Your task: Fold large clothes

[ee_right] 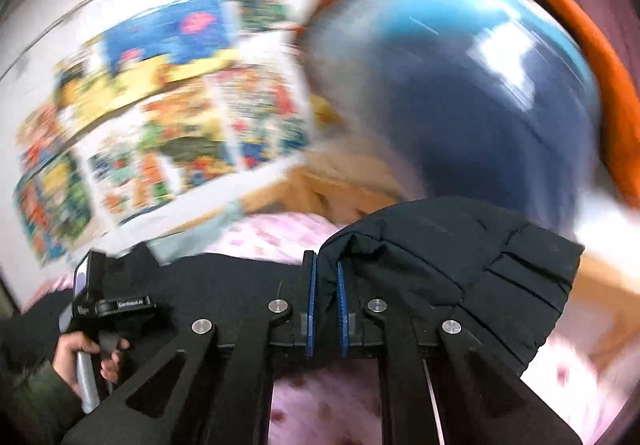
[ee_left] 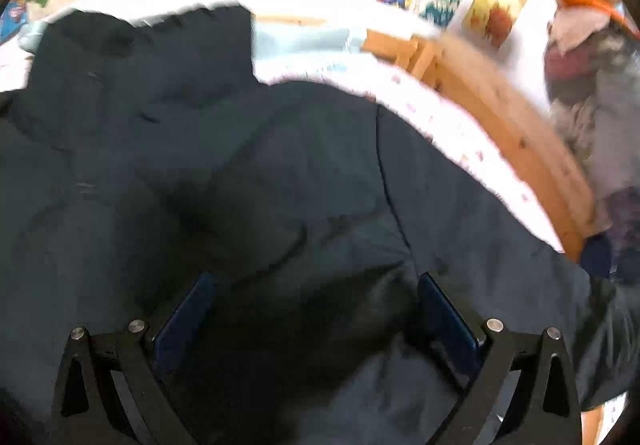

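A dark padded jacket (ee_left: 248, 173) fills the left wrist frame, spread on the pink-sheeted bed (ee_left: 460, 129), as the right gripper (ee_right: 327, 285), clenched on a lifted edge at lower centre, apparently starts a fold needing a carry-over, the left gripper (ee_left: 316, 309) hovering released.

A bedroom: wooden bed frame (ee_left: 516, 133), pink sheet (ee_right: 320, 405), comic posters (ee_right: 160, 117).
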`<move>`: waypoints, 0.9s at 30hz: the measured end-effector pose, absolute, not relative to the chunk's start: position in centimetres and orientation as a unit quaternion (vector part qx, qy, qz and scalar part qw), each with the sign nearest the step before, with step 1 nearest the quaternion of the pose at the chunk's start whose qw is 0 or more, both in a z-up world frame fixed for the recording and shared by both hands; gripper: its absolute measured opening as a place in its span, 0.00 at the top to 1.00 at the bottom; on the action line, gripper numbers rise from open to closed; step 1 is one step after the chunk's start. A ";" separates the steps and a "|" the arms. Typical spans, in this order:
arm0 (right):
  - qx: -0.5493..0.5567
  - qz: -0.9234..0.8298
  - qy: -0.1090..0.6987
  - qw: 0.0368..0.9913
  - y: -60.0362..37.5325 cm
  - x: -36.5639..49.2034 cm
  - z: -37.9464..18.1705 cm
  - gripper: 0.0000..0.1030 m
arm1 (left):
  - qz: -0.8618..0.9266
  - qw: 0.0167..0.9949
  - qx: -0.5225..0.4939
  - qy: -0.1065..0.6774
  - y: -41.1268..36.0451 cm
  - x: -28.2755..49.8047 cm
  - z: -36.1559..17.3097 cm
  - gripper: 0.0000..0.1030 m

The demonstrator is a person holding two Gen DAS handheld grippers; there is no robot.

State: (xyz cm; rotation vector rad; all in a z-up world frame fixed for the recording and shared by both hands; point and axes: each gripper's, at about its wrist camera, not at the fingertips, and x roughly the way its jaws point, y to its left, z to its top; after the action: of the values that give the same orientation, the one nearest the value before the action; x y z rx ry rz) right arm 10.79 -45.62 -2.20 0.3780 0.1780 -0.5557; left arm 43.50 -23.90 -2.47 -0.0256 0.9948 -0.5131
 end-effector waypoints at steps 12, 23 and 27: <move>0.020 0.125 0.111 0.986 -28.6 24.0 9.9 0.93 | -0.210 0.904 -0.083 0.364 -0.3 32.8 7.1 0.01; 0.000 0.249 0.286 0.926 -19.6 25.3 0.7 0.38 | -0.200 0.876 -0.189 0.396 9.3 31.8 1.4 0.01; -0.011 0.209 0.307 0.928 -22.9 23.3 0.7 0.37 | -0.180 0.864 -0.165 0.440 7.7 35.1 -1.0 0.01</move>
State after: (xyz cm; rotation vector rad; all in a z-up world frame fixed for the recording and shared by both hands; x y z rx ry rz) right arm 23.35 -22.90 0.74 -0.0232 0.6284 0.4291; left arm 35.14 7.69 -1.04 -0.3456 0.9211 -0.3768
